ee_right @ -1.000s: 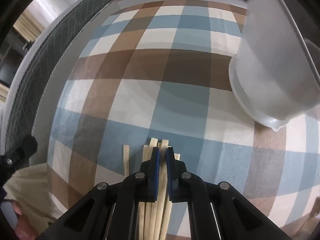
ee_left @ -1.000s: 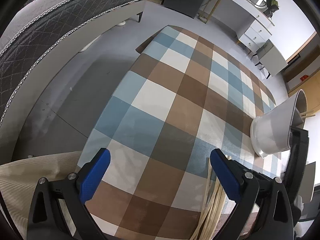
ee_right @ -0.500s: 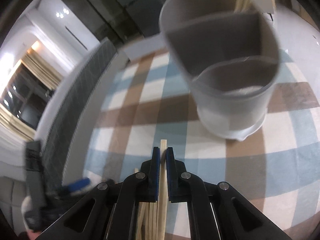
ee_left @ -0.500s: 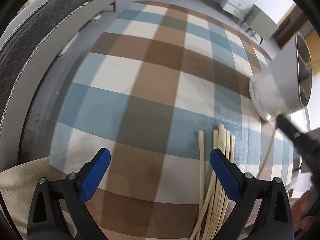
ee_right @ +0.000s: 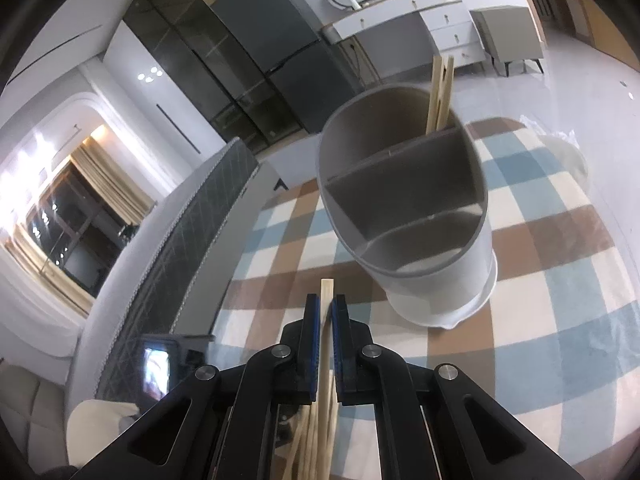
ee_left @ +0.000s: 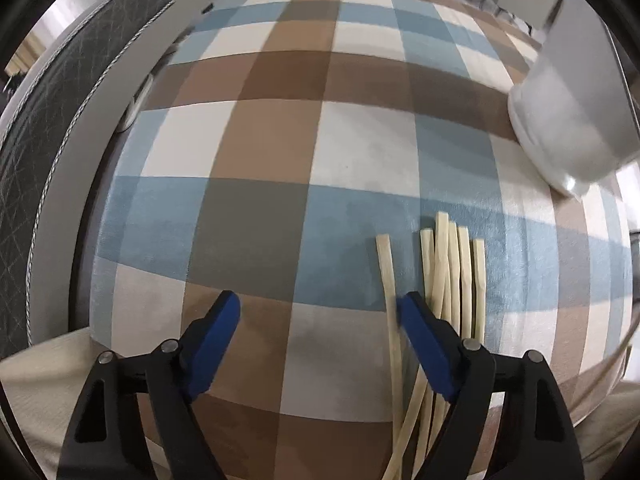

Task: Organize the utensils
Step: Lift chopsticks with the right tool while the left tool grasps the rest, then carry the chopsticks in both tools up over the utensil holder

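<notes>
My right gripper (ee_right: 325, 303) is shut on a pale wooden chopstick (ee_right: 326, 292), held above the table a little short of the grey utensil holder (ee_right: 404, 216). The holder has three compartments; two chopsticks (ee_right: 439, 92) stand in the far one. In the left wrist view, several chopsticks (ee_left: 448, 272) lie fanned on the checked tablecloth (ee_left: 280, 152). My left gripper (ee_left: 318, 312) is open and empty just left of them, its right finger over the bundle. The holder (ee_left: 572, 112) is at the right edge there.
A grey quilted sofa (ee_left: 60, 92) runs along the table's left side. Dark cabinets (ee_right: 256, 64) and a white drawer unit (ee_right: 436, 28) stand at the room's far wall. A crumpled clear bag (ee_right: 560, 148) lies on the table behind the holder.
My right gripper has lifted one chopstick off the pile and tilted up toward the holder's opening. My left gripper has moved toward the pile and its jaws have narrowed.
</notes>
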